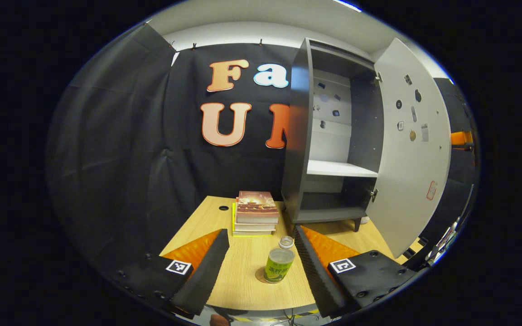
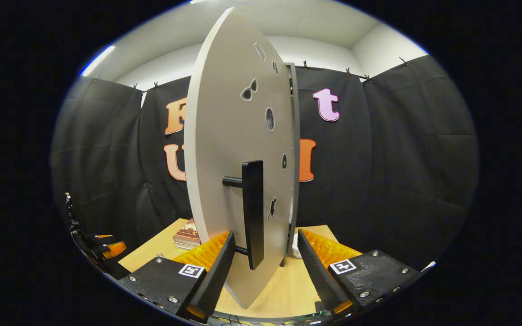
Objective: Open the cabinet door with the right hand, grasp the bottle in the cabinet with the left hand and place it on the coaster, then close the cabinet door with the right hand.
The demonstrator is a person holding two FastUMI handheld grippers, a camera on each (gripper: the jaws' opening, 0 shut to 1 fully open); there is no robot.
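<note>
With bottle (image 1: 279,264) upright on coaster (image 1: 261,276), my left gripper (image 1: 261,265) spread around it; my right gripper (image 2: 265,267) spread astride upright door handle (image 2: 254,213), door (image 2: 229,158) swung open, ready for closing push

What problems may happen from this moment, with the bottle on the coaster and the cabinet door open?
1. The left gripper is open with its fingers on either side of the bottle on the coaster; a sideways pull-back could tip the bottle.
2. The right gripper is open around the door handle of the cabinet door; without a firm hold the handle may slip.
3. The door, pushed hard, might shake the cabinet.
</note>
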